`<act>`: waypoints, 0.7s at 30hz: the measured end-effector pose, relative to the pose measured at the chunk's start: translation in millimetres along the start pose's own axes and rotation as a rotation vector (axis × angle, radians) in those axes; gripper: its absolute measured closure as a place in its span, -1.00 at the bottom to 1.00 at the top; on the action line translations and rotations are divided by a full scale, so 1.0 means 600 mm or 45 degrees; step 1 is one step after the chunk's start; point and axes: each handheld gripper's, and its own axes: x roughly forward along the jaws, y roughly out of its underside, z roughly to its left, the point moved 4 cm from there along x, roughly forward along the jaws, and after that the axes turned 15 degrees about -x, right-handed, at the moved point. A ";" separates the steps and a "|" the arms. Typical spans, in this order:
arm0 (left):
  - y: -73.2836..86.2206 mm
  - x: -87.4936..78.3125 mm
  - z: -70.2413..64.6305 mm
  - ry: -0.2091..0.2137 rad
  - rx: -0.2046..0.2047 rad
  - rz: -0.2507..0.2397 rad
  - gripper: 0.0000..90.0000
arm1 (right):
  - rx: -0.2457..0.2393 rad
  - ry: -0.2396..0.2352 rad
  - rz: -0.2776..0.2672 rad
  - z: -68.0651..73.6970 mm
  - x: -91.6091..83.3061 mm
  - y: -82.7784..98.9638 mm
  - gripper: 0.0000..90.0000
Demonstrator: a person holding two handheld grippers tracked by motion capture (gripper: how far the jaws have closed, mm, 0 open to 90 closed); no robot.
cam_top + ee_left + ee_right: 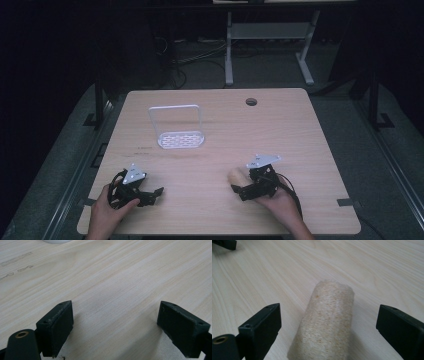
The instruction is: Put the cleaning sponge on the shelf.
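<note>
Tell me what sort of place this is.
Probably a lab or recording workspace: a bare wooden table with a cable hole, cables on the floor behind it, and dark surroundings.

rack point(176, 127): white, upright, table's far left | table point(280, 135): hole point(251, 102), maybe grommet

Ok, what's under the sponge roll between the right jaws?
Bare wooden table lies around the sponge roll; its underside is hidden. The right gripper stands open around it.
</note>
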 end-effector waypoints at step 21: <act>0.000 0.000 0.000 0.000 0.000 0.000 -0.71 | -0.024 0.036 0.017 0.026 0.030 0.004 -0.86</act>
